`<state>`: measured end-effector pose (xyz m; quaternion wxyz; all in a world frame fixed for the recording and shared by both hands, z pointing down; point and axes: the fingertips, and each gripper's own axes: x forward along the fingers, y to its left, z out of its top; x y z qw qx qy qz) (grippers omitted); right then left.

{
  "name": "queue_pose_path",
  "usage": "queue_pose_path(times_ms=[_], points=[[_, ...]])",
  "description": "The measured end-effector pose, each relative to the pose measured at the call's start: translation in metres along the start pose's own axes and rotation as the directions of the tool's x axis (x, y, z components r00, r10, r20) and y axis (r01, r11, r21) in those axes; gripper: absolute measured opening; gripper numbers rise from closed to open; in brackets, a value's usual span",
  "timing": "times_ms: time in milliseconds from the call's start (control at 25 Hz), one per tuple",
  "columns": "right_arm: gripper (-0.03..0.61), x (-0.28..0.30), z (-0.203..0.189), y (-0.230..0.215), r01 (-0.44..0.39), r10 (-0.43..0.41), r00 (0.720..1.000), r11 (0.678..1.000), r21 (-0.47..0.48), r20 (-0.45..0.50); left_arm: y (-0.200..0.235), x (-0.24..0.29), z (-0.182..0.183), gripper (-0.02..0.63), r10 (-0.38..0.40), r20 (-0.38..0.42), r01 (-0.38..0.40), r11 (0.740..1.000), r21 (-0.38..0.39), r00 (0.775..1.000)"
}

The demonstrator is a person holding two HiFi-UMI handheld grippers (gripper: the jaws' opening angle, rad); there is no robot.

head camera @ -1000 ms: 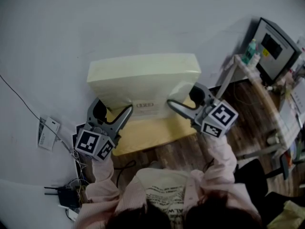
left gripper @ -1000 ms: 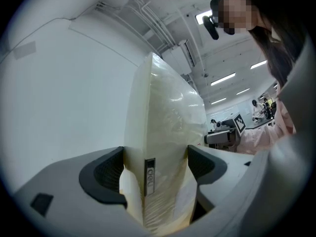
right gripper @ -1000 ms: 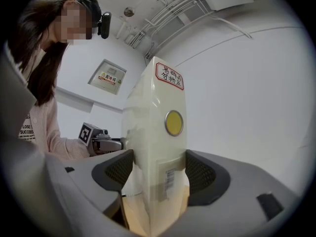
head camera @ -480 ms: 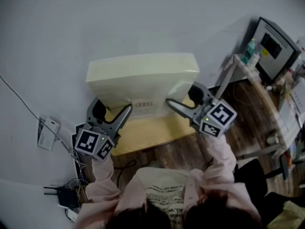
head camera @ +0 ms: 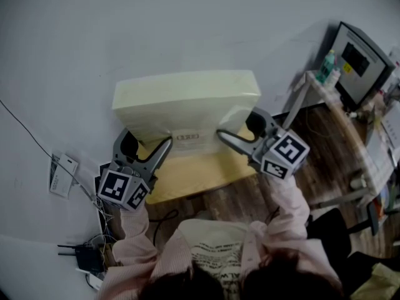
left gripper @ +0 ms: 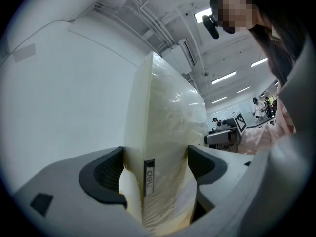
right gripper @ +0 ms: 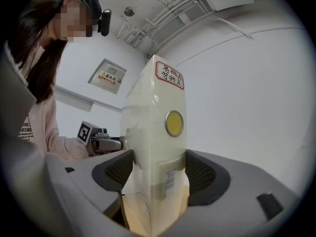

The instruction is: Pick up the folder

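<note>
Between the left tool's [left gripper: 155,168] two dark pads [left gripper: 106,174] sits one narrow end of the folder [head camera: 187,102], pinched from both faces. The right tool [right gripper: 158,171] is clamped the same way on the opposite end, the one bearing a yellow disc [right gripper: 174,123] and a red-bordered label [right gripper: 170,75]. From the head view, the tools bite at about 7 and 4 o'clock of the cream folder, near its lower edge. Gripping both ends likely keeps so thick and broad a file from twisting or sagging. It stands tilted over the yellow tabletop [head camera: 187,179]; whether its lower edge has cleared the wood I cannot tell.
</note>
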<state>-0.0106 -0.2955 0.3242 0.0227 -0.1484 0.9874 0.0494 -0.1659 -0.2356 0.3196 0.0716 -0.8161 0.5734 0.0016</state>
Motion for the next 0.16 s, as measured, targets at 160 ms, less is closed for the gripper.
queue_pose_path(times_ms=[160], points=[[0.325, 0.001, -0.0012, 0.0006, 0.001, -0.001, 1.0, 1.0, 0.003, -0.005, 0.0011, -0.0011, -0.0001, 0.413, 0.003, -0.001, -0.003, 1.0, 0.002, 1.0]])
